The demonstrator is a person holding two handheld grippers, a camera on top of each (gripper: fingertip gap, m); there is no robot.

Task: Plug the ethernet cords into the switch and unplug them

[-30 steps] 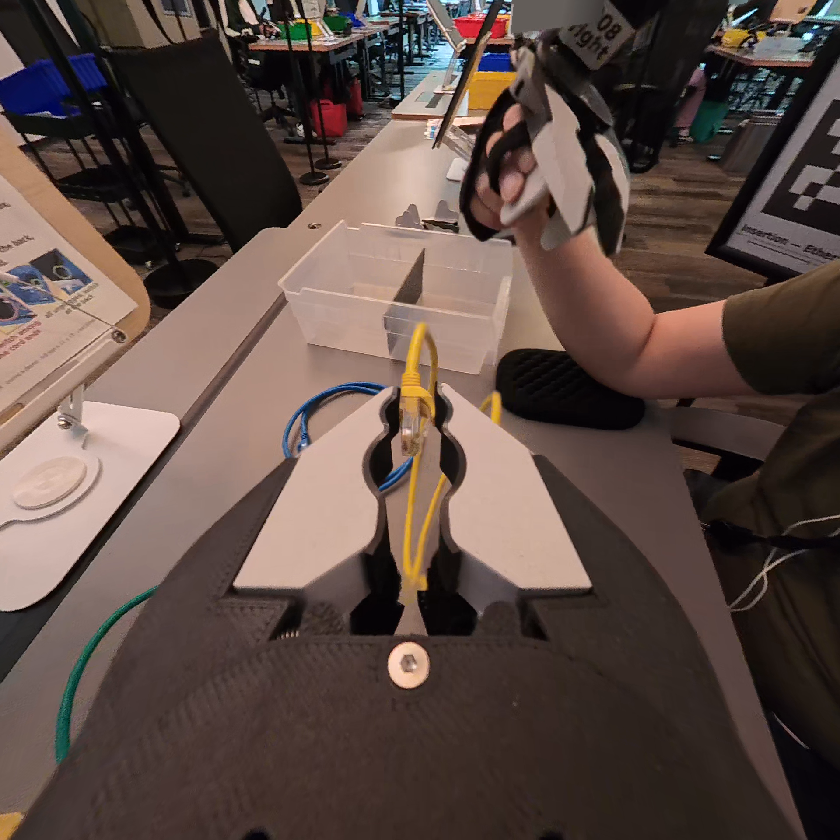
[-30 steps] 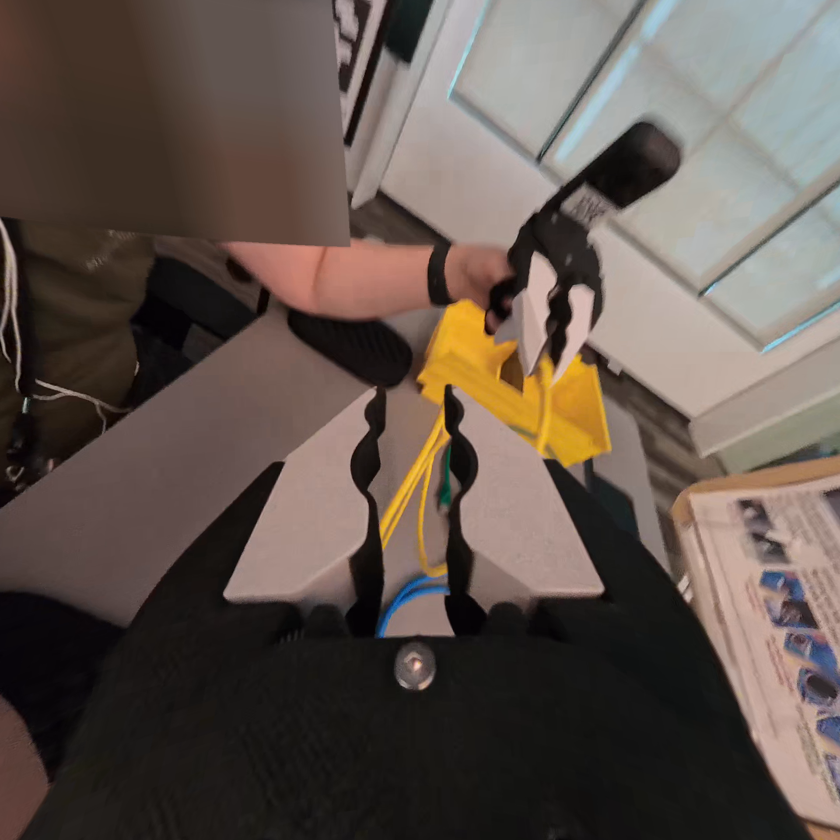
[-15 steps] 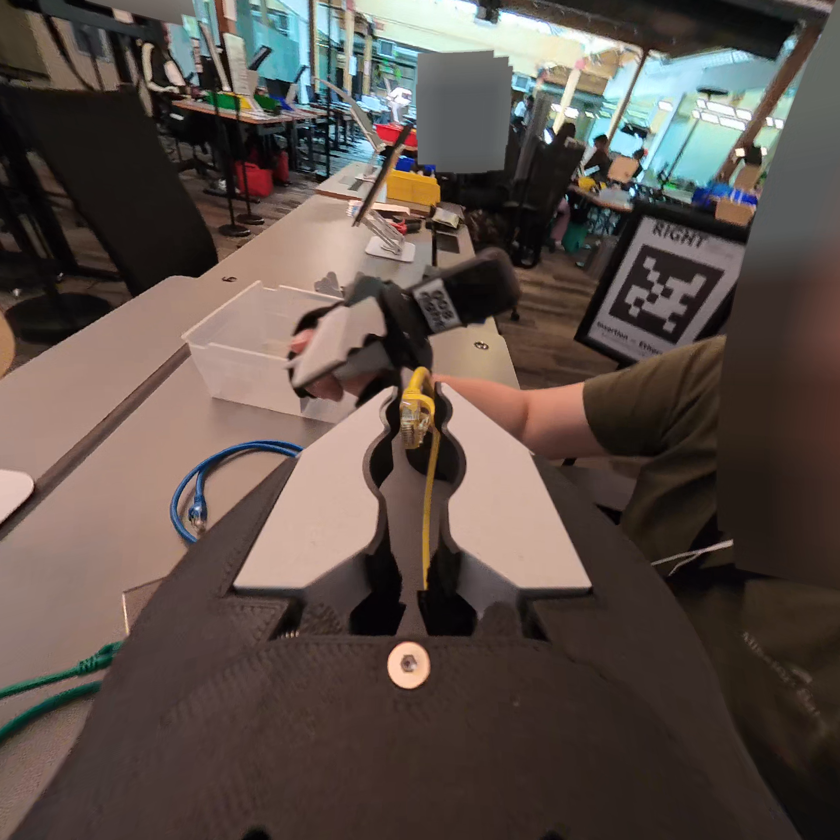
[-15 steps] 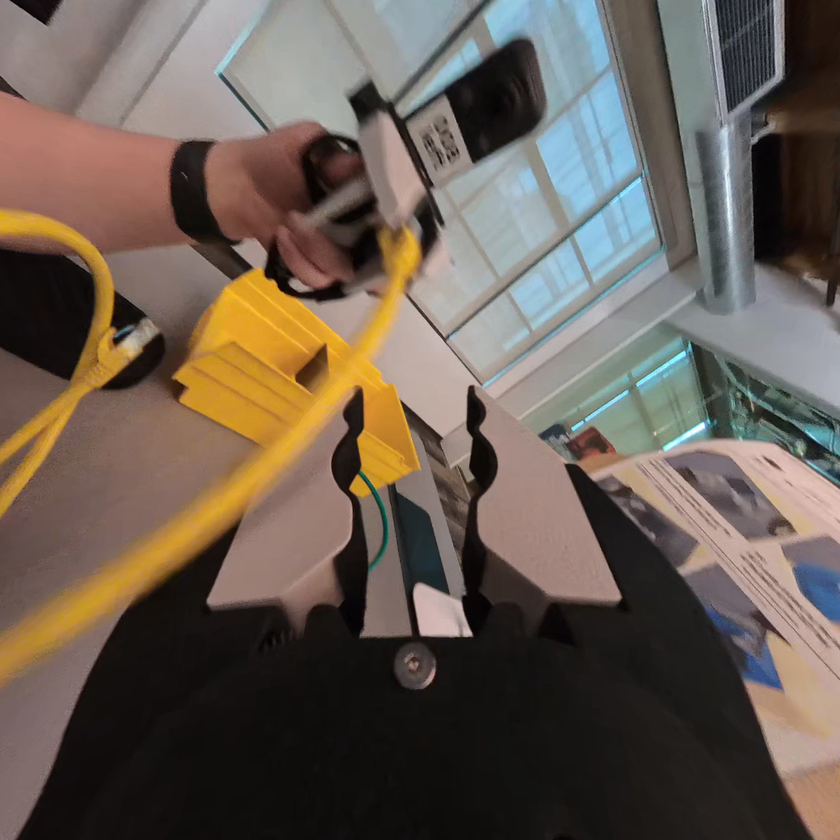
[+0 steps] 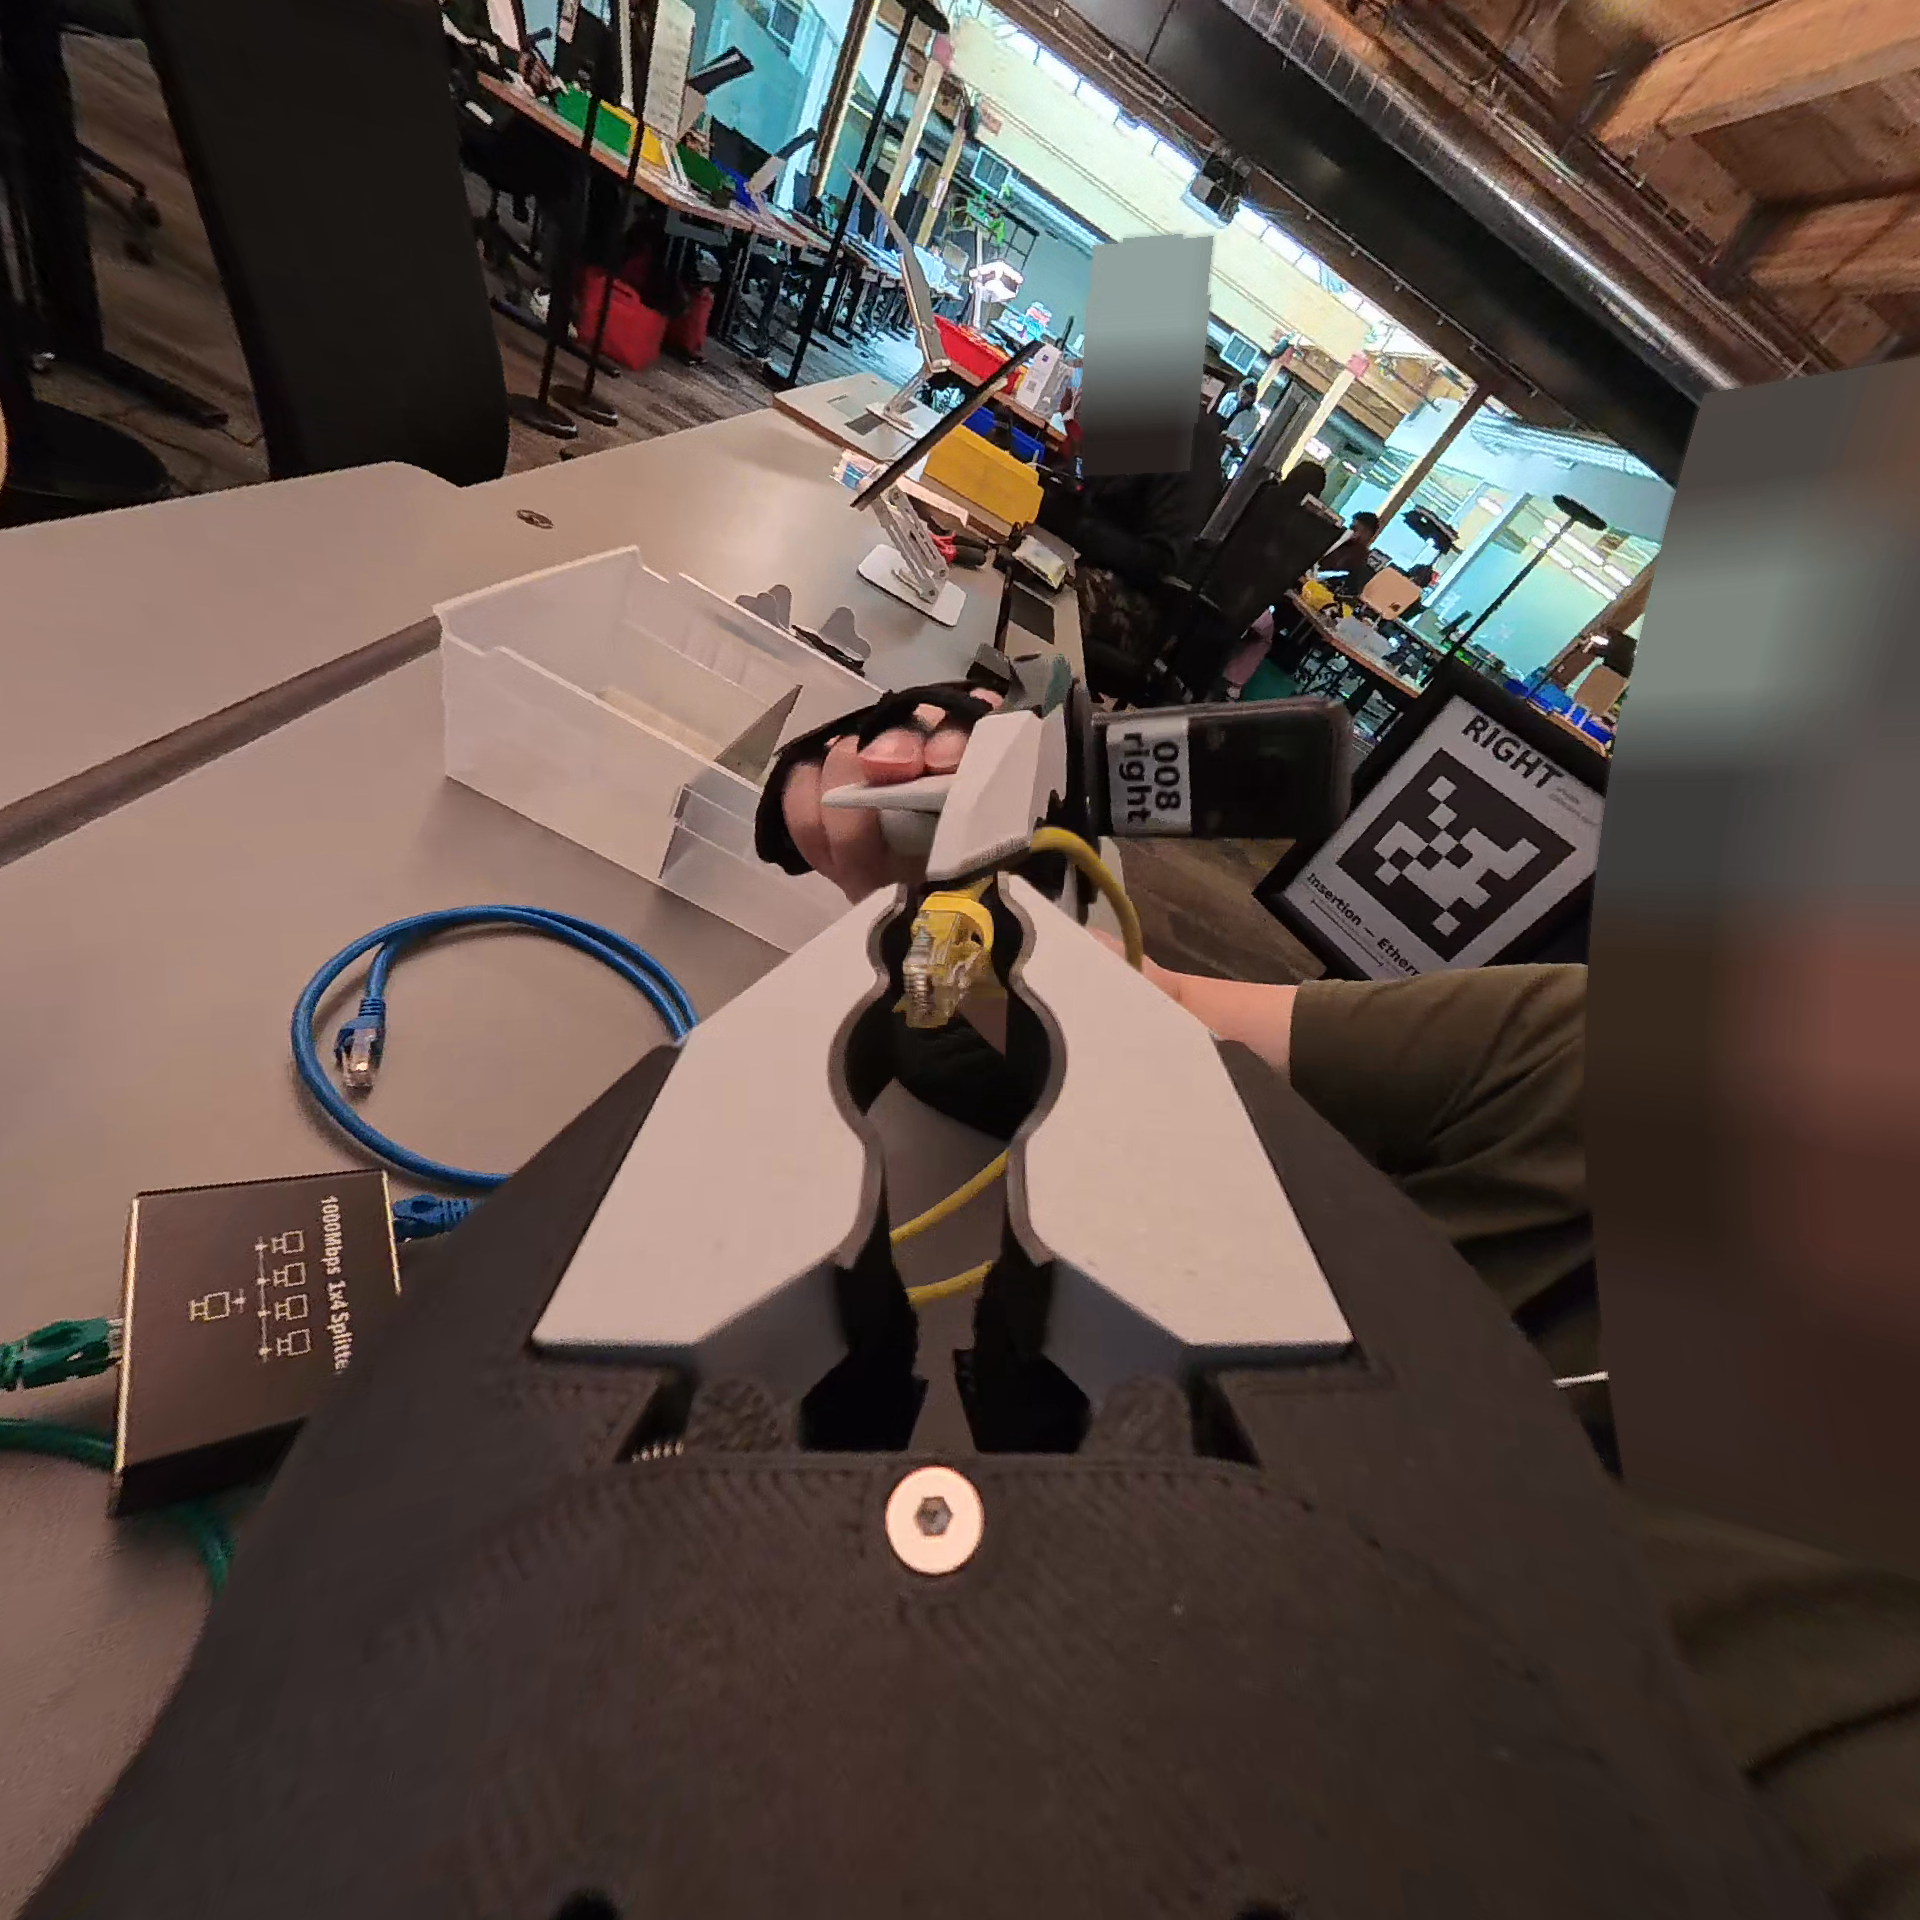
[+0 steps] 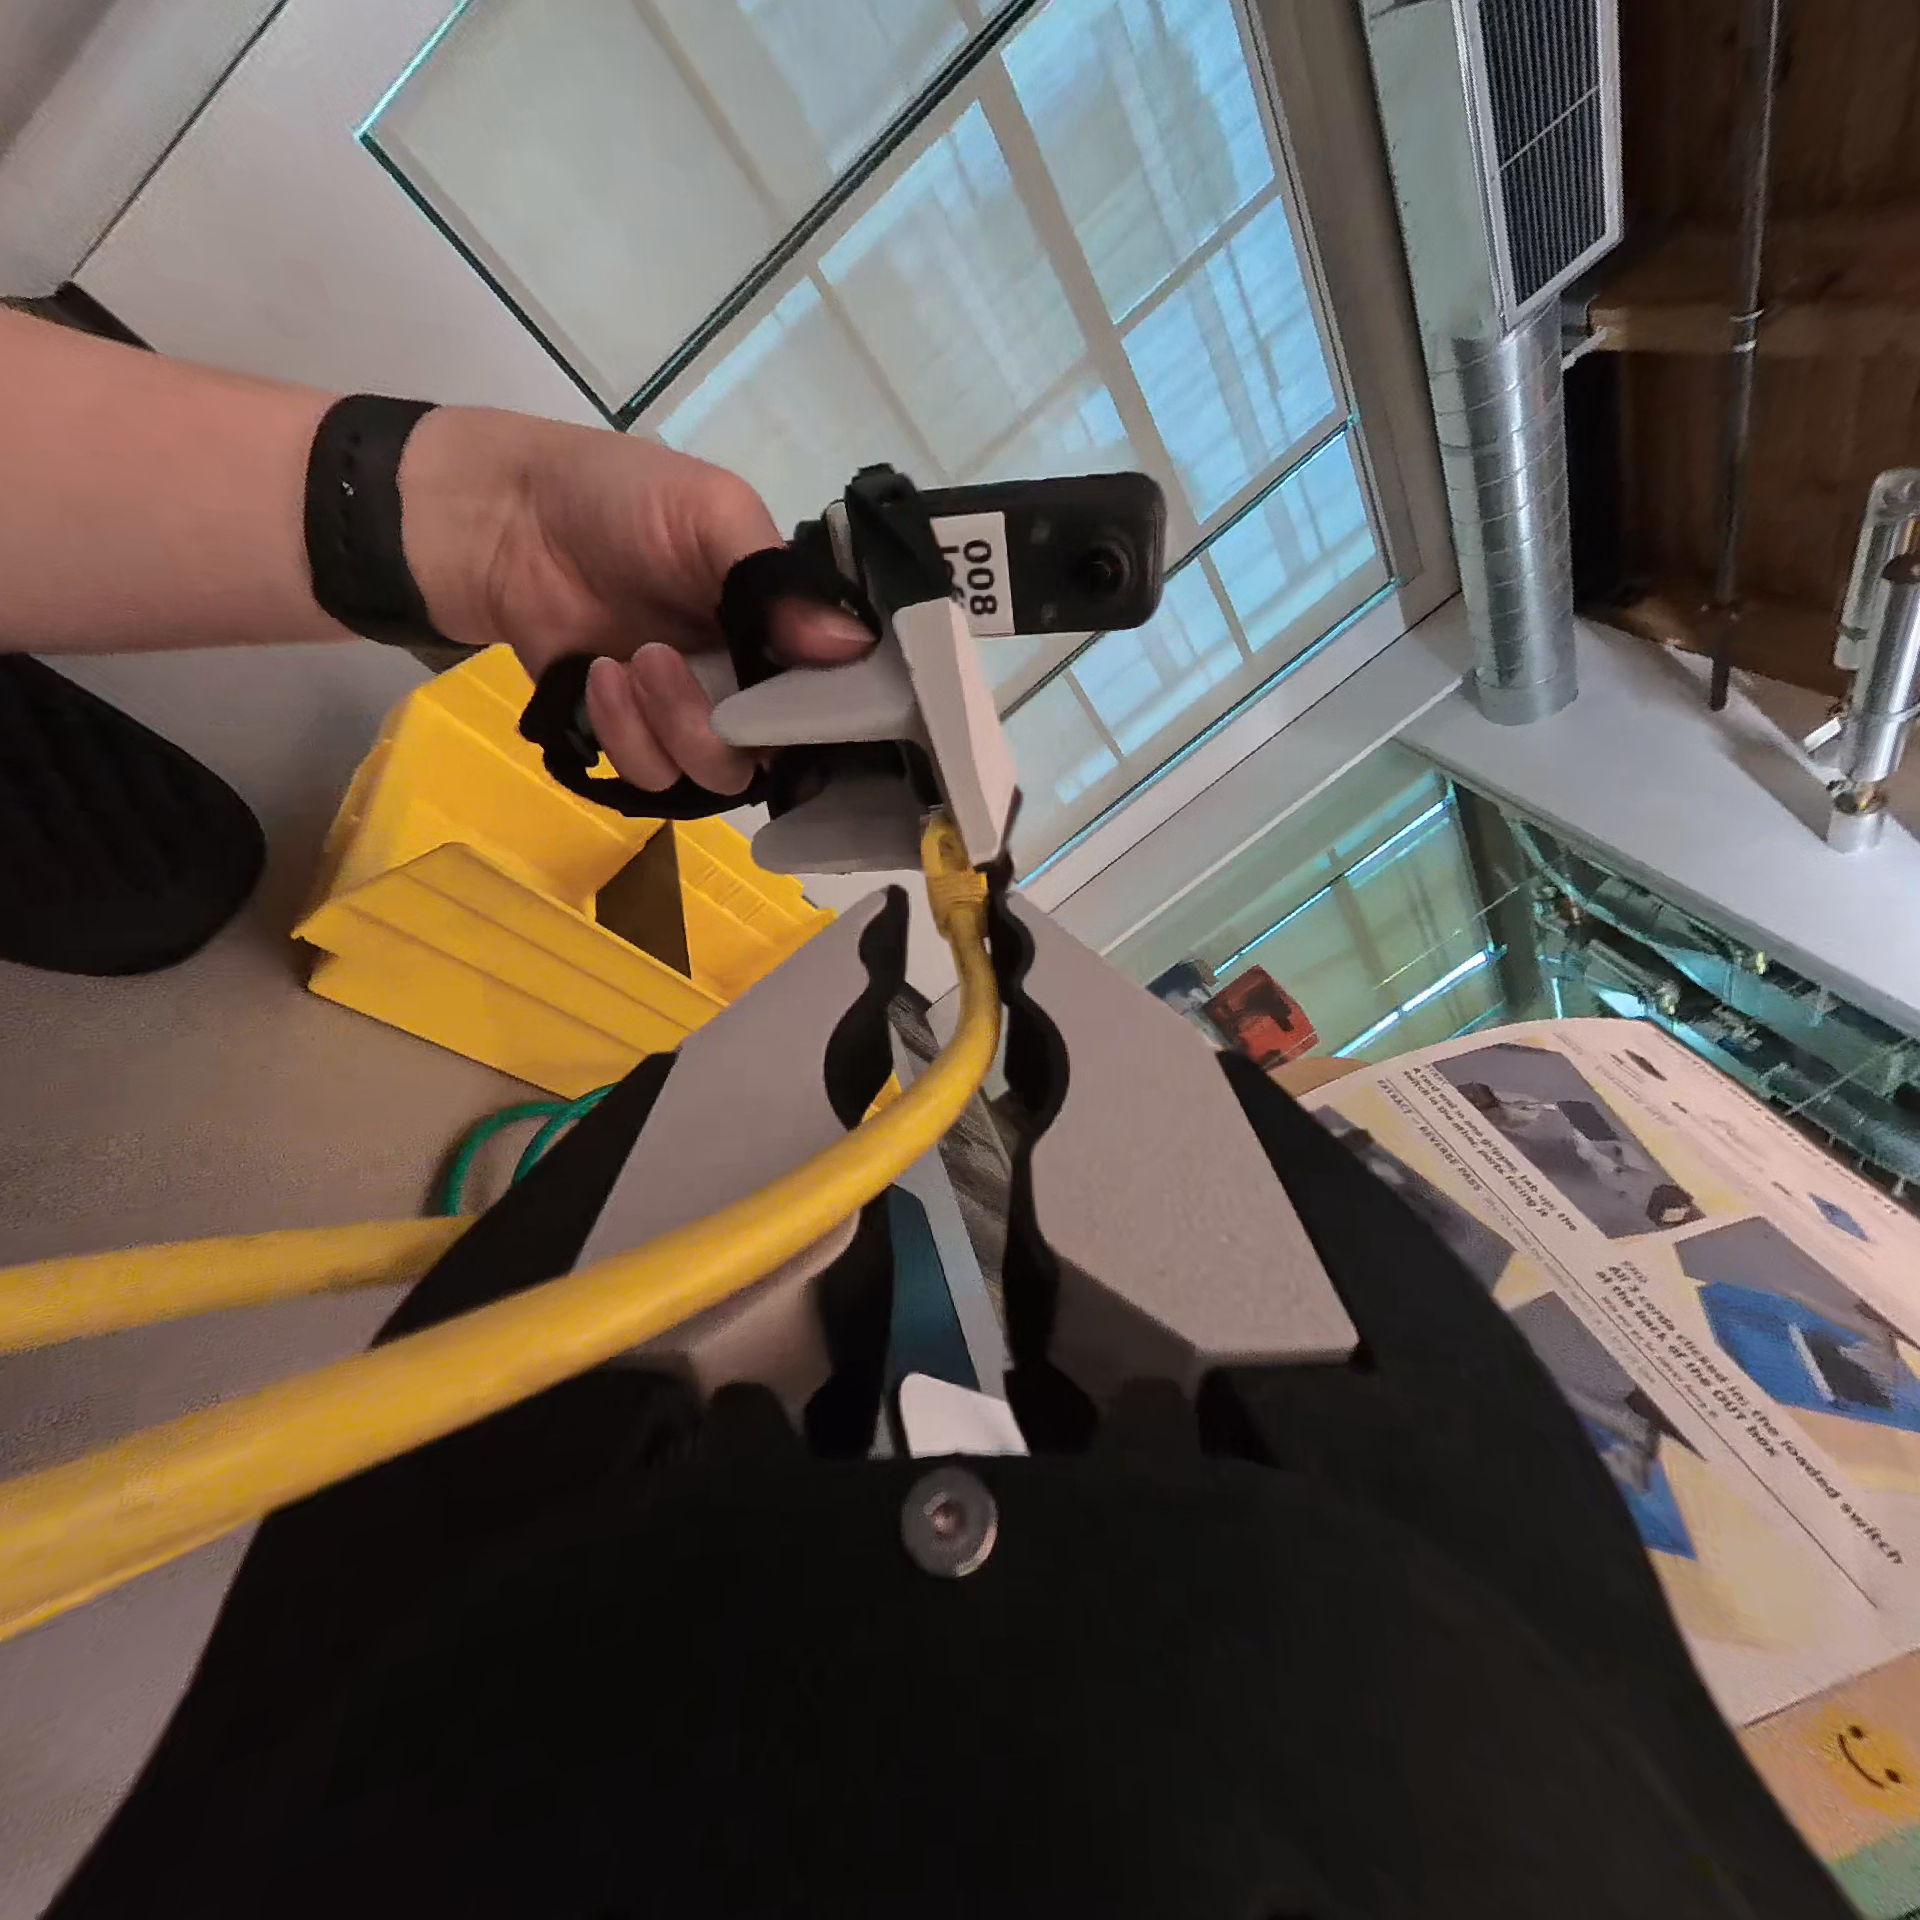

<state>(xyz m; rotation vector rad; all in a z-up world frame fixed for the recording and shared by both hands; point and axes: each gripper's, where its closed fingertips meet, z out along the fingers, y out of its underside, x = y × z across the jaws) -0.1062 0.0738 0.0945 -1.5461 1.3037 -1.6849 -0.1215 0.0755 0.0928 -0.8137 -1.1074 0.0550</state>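
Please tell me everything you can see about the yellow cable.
The yellow cable is a thick, rubbery-looking cord with a clear plastic plug under a yellow boot. The left hand-held gripper pinches that plug at its fingertips, in the air above the table. The cord bends into the open right hand-held gripper, then loops back; its other end is out of sight.

I'm working in what looks like a shared workshop or lab hall: long rows of workbenches [image 5: 717,197] with coloured parts bins [image 5: 982,476], exposed timber ceiling beams [image 5: 1766,94], a silver ventilation duct [image 6: 1512,499], big gridded windows [image 6: 1039,343]. Far-off figures, probably other operators, are too small to judge.
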